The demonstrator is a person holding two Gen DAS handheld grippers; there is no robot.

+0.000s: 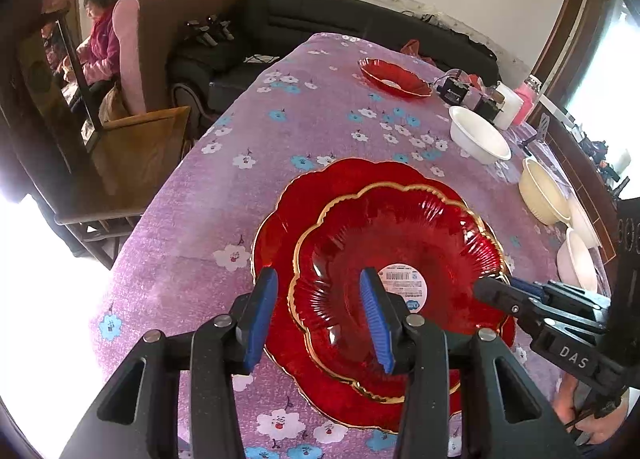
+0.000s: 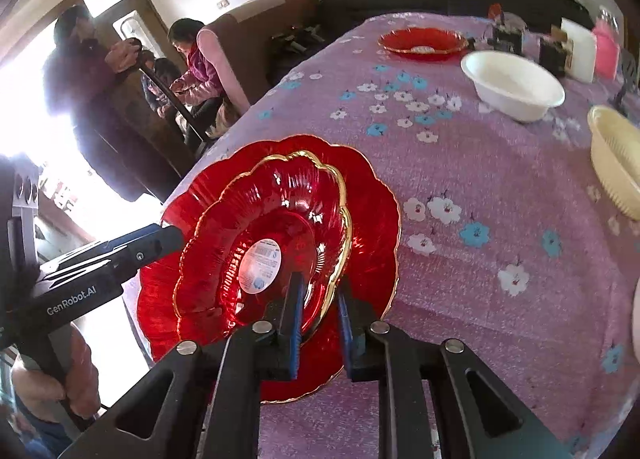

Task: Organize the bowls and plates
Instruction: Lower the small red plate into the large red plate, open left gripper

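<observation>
A smaller red glass plate [image 1: 400,259] with a gold rim and a white label lies on a larger red plate [image 1: 280,227] on the purple flowered tablecloth. My left gripper [image 1: 320,315] is open, its fingers straddling the smaller plate's near left rim without gripping. My right gripper [image 2: 320,319] has its jaws narrowly apart around the smaller plate's [image 2: 264,235] right rim, above the larger plate [image 2: 372,195]; it also shows in the left wrist view [image 1: 496,287]. A third red plate [image 1: 394,77] [image 2: 422,41] lies far back.
A white bowl [image 1: 478,139] [image 2: 514,85] and a cream bowl [image 1: 542,193] [image 2: 618,159] stand at the right, with more white bowls [image 1: 578,263] nearer. Boxes and a pink container [image 2: 606,45] sit at the far right. People, a chair and a sofa lie beyond the left edge.
</observation>
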